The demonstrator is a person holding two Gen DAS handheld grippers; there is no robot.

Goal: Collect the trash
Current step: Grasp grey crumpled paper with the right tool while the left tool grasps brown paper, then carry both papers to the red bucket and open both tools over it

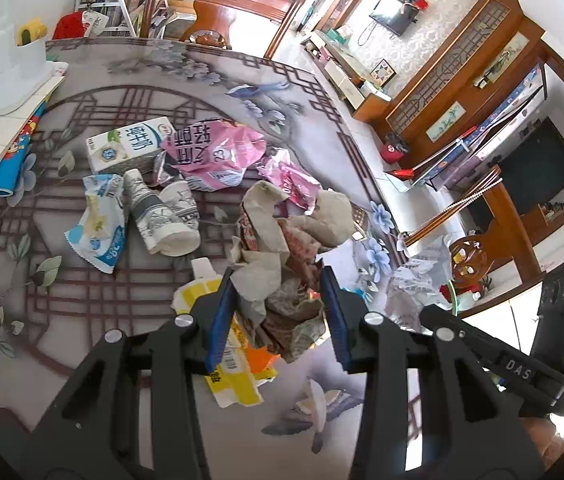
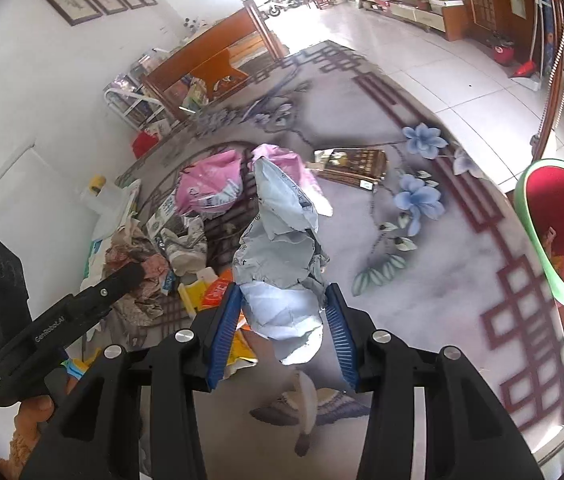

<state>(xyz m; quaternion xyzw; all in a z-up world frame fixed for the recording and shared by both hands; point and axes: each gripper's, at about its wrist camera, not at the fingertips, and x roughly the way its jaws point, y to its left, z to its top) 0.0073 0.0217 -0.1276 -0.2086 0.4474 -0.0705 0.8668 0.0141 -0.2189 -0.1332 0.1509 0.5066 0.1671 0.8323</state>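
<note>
Left gripper [image 1: 280, 286]: jaws partly closed, pinching a crumpled wad of beige and brown patterned paper [image 1: 282, 248] between the blue pads; the wad is bulging above and below the pinch. Right gripper [image 2: 283, 300]: jaws closed as tight as the load allows, clamping a crumpled pale-blue paper sheet [image 2: 282, 264] near its lower end, the rest standing up beyond the tips. Both pieces are apparently being carried clear of the pile, one per hand, so two items go in one trip.

Beyond the left jaws, remaining trash is lying on the patterned grey tabletop [image 1: 94, 292]: a yellow and orange flattened wrapper [image 1: 234, 364] directly beneath, crushed white printed paper cups [image 1: 166, 216] to the far left, a pink foil bag [image 1: 218, 152] and a white milk carton [image 1: 126, 144] farther off.

Right of the right jaws, open tabletop is running to the curved edge; just past it a green-rimmed bin with red lining [image 2: 557, 232] is standing, the likely drop point. Path there looks unobstructed; a dark brown flat box [image 2: 351, 166] is lying well ahead.
</note>
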